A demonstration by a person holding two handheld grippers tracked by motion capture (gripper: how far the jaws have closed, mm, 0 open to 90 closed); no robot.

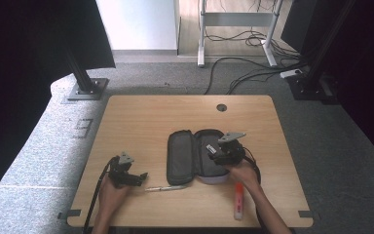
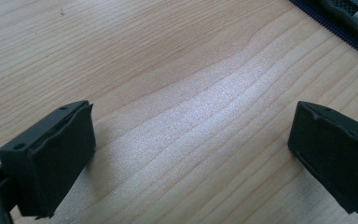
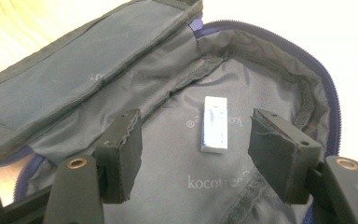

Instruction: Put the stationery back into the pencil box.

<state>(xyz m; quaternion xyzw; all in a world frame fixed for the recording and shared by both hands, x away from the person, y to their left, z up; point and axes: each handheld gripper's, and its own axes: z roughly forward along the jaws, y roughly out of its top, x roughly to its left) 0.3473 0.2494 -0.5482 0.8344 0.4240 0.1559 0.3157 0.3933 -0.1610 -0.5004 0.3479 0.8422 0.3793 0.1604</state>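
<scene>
Right gripper hangs over the unzipped pencil case, jaws spread, nothing between them. A small white eraser lies inside on the grey lining. Left gripper is spread too, over bare worktop. A pen lies between them, an orange marker near the front edge.

Grey pencil case with blue zip – orange-red marker – pale wood-grain table
</scene>
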